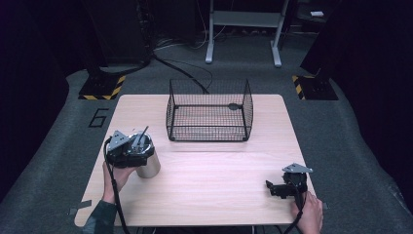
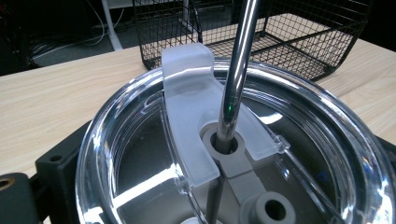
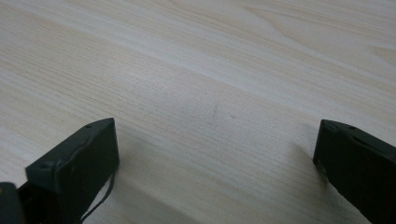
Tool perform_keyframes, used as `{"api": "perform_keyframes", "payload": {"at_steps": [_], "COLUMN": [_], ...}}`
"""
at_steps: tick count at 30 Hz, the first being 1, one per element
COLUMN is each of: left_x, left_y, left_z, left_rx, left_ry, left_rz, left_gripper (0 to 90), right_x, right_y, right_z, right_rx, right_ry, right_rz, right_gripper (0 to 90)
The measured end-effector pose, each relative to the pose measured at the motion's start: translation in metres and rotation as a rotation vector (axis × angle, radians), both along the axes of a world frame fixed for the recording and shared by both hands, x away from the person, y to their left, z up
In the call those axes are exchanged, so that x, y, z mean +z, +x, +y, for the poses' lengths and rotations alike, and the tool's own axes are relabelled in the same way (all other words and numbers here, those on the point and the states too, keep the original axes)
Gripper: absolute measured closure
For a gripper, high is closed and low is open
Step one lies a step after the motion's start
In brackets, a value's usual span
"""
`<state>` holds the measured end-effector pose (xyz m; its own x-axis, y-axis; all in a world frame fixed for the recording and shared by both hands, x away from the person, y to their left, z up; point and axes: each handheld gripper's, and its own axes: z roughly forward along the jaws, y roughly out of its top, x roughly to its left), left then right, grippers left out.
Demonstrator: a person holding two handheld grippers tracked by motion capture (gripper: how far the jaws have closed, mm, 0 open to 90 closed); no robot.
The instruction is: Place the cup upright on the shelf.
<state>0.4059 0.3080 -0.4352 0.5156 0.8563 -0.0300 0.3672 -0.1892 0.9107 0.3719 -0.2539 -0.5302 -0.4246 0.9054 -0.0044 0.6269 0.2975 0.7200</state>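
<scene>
The cup (image 1: 147, 163), a steel tumbler standing on the tabletop (image 1: 214, 180) at my left with a clear lid (image 2: 140, 154) and metal straw (image 2: 238, 70), looks rigid, slippery and top-heavy, so my left claw (image 1: 130, 148) sits around its upper body, grip unclear, while my right claw (image 3: 215, 154) rests wide open and empty.

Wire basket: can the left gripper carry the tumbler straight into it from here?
Probably yes. The left gripper sits around the tumbler, the basket is open-topped, and only bare table lies between them.
</scene>
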Motion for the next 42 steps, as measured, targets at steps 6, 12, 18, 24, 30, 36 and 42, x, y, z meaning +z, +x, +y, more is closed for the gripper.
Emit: {"api": "perform_keyframes", "payload": {"at_steps": [6, 12, 18, 24, 30, 36, 42], "left_x": [0.000, 0.000, 0.000, 0.002, 0.007, 0.014, 0.020], "left_y": [0.000, -0.001, -0.001, -0.002, -0.003, -0.002, 0.001], "left_z": [0.002, 0.003, 0.003, 0.002, 0.001, -0.002, -0.007], "left_rx": [-0.004, -0.007, 0.001, -0.005, -0.015, -0.023, -0.035], "left_ry": [0.005, 0.006, 0.009, 0.016, 0.010, 0.022, 0.028], "left_rz": [-0.001, -0.001, -0.005, -0.013, -0.017, -0.028, -0.031], "left_gripper": [3.7, 3.8, 3.8, 3.8, 3.8, 3.8, 3.8], "right_x": [0.000, 0.000, 0.000, 0.000, 0.000, 0.000, 0.000], "right_y": [0.000, 0.000, 0.000, 0.000, 0.000, 0.000, 0.000], "right_z": [0.000, 0.000, 0.000, 0.000, 0.000, 0.000, 0.000], "right_rx": [0.000, 0.000, 0.000, 0.000, 0.000, 0.000, 0.000], "right_ry": [0.000, 0.000, 0.000, 0.000, 0.000, 0.000, 0.000], "right_rz": [0.000, 0.000, 0.000, 0.000, 0.000, 0.001, 0.001], "right_gripper": [0.0, 0.0, 0.0, 0.0, 0.0, 0.0, 0.0]}}
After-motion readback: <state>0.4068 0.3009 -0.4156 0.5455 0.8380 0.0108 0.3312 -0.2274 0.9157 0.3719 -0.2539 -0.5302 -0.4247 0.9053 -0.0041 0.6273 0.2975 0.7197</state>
